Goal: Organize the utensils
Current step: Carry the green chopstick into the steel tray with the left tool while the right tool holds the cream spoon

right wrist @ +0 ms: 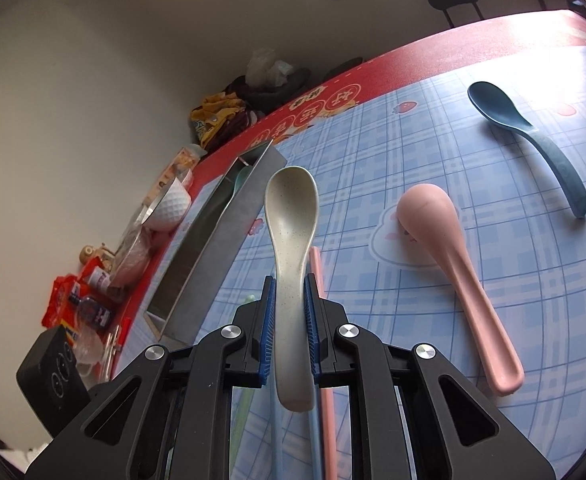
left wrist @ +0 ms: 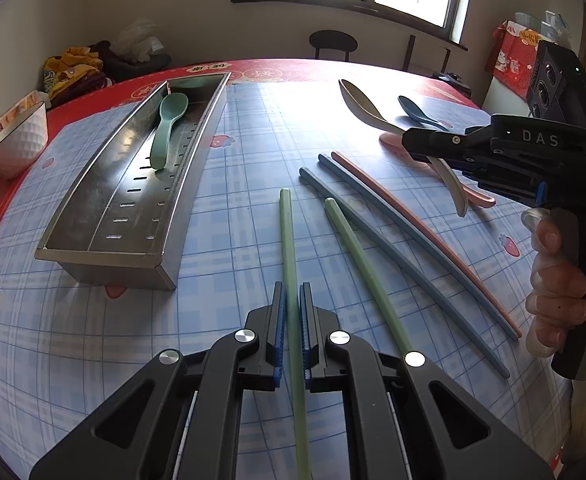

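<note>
Utensils: only the green spoon (left wrist: 168, 128) lies in your steel tray (left wrist: 93, 184).
Right gripper (right wrist: 291, 304): you hold the cream spoon (right wrist: 291, 216) clamped by its handle, raised above the table.
Left gripper (left wrist: 292, 308): jaws straddle a green chopstick (left wrist: 289, 248); whether they pinch it, you cannot tell.
Left to do: pink spoon (right wrist: 453, 264), blue spoon (right wrist: 533, 136), second green chopstick (left wrist: 361, 268), blue chopsticks (left wrist: 393, 256), pink chopstick (left wrist: 425, 236).

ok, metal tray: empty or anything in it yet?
Not empty. One green spoon lies inside the metal tray, bowl toward the far end; nothing else shows in it.
</note>
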Action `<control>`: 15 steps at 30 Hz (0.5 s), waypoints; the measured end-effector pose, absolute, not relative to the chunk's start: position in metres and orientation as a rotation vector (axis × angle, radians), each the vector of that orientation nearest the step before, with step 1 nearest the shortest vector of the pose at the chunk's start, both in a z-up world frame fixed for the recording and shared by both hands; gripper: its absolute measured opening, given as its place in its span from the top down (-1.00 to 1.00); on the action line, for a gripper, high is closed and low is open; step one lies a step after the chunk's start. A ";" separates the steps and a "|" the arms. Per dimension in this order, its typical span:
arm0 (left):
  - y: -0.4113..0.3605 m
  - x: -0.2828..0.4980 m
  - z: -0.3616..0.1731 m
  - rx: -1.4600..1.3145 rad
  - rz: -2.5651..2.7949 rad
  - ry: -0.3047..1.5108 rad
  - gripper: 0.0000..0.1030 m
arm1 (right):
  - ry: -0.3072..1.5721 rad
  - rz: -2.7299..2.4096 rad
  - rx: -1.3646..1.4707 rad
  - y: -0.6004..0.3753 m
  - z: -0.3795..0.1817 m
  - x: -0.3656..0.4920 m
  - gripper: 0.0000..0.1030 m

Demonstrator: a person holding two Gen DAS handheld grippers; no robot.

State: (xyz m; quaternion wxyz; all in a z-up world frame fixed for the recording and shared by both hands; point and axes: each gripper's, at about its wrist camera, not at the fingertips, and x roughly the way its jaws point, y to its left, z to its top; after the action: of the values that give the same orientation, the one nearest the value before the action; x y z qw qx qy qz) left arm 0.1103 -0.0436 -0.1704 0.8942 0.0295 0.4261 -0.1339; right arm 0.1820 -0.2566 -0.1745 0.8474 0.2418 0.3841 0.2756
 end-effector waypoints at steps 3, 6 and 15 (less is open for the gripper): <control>-0.043 0.111 -0.170 0.059 -0.277 0.883 0.88 | 0.796 0.582 0.494 -0.256 -0.171 0.180 0.73; -0.042 0.111 -0.170 0.053 -0.280 0.885 0.88 | 0.793 0.581 0.495 -0.257 -0.171 0.180 0.73; -0.044 0.110 -0.169 0.066 -0.272 0.882 0.88 | 0.790 0.569 0.489 -0.256 -0.172 0.178 0.73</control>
State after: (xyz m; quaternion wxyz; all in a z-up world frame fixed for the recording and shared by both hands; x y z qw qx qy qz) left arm 0.1101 -0.0444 -0.1694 0.8948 0.0318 0.4256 -0.1312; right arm 0.1781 -0.2562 -0.1719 0.8553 0.2325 0.3756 0.2708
